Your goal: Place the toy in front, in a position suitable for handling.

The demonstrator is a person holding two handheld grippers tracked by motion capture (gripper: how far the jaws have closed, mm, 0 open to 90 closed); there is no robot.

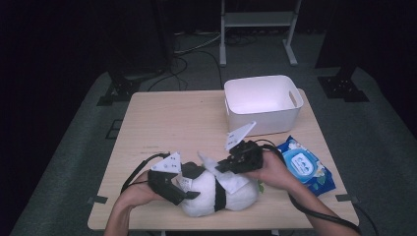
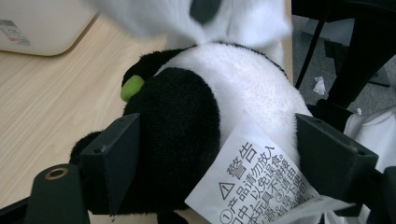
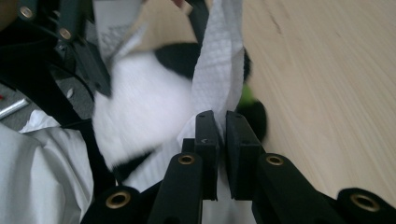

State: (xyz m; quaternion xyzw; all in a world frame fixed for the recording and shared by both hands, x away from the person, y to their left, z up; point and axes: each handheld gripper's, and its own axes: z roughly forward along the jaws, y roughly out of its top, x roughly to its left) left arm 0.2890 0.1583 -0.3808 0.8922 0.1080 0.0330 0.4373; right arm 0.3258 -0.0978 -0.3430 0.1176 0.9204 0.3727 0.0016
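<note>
Two tools share the wiping, seemingly midway: our left tool (image 1: 184, 189) clamps the plush panda (image 1: 231, 194) on the table (image 1: 172, 118), our right tool (image 3: 217, 122), shut on a wet wipe (image 3: 217, 70), rubs it; binning remains.

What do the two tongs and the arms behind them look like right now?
Both the left tongs and right tongs are black with blocky jaws, brass-ringed screw holes and a pale triangular plate on top. A black cable trails from each. The forearms are bare, with no sleeves visible.
</note>
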